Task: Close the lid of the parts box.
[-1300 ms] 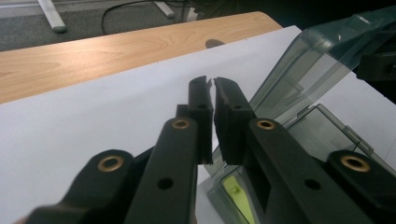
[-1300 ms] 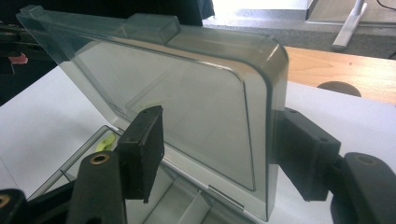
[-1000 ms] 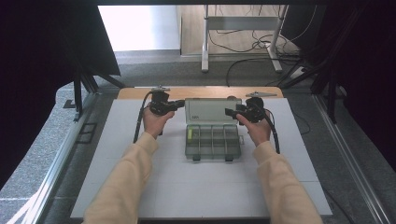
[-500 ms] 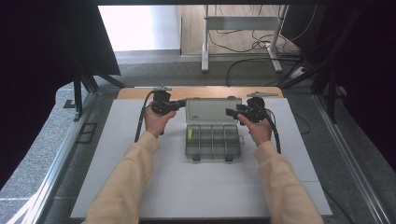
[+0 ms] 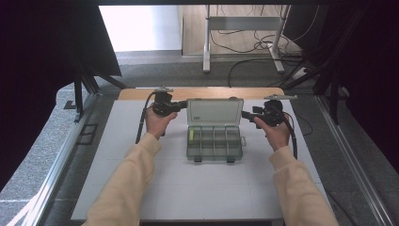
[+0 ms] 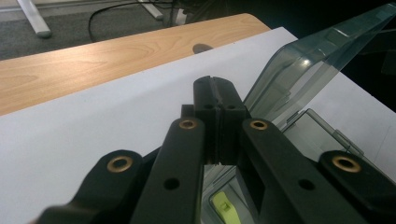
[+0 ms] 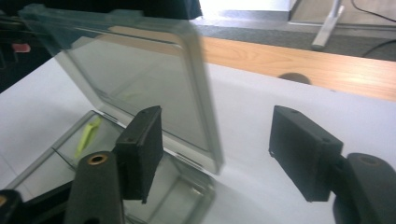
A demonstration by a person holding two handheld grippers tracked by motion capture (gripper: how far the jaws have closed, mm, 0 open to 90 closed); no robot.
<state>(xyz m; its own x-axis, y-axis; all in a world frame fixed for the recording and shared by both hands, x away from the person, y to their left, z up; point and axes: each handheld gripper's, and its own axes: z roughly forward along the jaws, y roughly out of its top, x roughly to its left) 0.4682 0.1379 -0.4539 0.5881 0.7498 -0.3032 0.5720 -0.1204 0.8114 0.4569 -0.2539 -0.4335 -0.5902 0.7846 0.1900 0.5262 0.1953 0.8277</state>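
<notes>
A clear plastic compartment box [image 5: 214, 157] sits on the white mat, its lid [image 5: 215, 112] standing open and upright. A small yellow-green piece [image 5: 191, 136] lies in the box's left compartment. My left gripper [image 5: 180, 107] is shut with nothing between its jaws, its tips just beside the lid's left edge [image 6: 299, 70]. My right gripper [image 5: 244, 114] is open a little to the right of the lid. In the right gripper view the lid's edge [image 7: 205, 93] stands ahead of the gripper [image 7: 217, 126], touching neither pad, and the yellow-green piece [image 7: 88, 133] lies below.
The white mat [image 5: 202, 188] covers most of the table, with a strip of bare wood [image 5: 141, 93] behind the box. Metal rails [image 5: 56, 165] run along both sides. Table legs and cables [image 5: 244, 52] lie on the floor beyond.
My right gripper has drawn back to the right, away from the lid's right edge. The left gripper and the box stay as they were.
</notes>
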